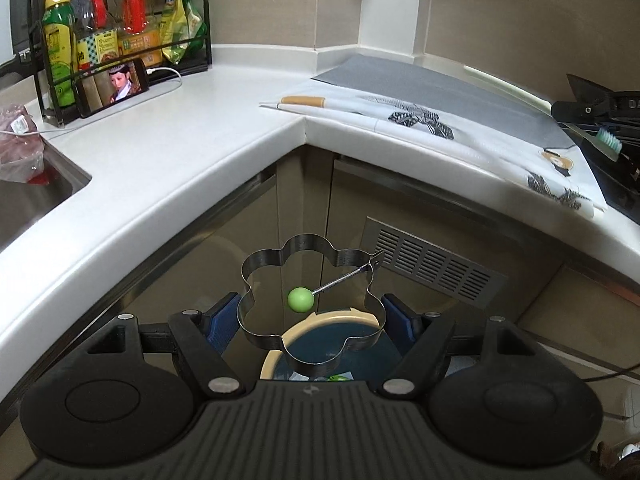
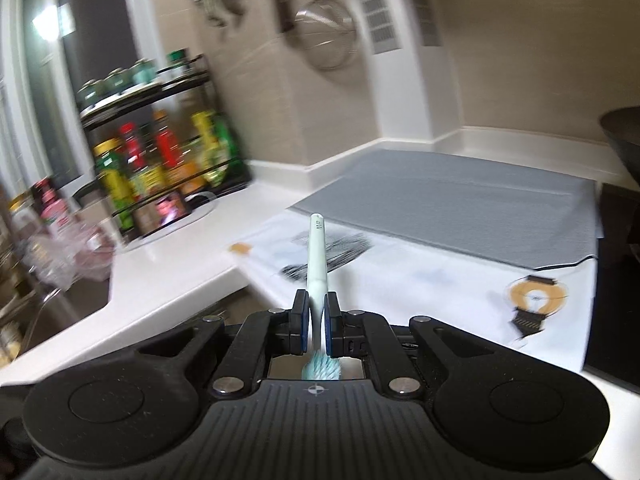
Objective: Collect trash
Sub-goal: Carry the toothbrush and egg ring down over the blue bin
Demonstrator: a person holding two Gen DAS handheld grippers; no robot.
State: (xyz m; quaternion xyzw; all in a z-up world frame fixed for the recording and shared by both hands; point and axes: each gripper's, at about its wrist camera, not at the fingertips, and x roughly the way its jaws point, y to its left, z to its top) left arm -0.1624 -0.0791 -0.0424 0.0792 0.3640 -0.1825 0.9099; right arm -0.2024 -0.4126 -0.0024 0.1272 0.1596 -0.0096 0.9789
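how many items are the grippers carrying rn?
2. A flower-shaped metal egg ring with a green knob is clamped in the left gripper, above a cream-rimmed bin. A pale green toothbrush is in the right gripper.

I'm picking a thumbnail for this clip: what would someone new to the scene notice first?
Most striking is the flower-shaped metal egg ring with its green knob, clamped in the left gripper above a round trash bin in front of the corner cabinets. Next, the pale toothbrush pinched in the right gripper, handle pointing forward over the white countertop. The bottle rack at the back left adds colour.
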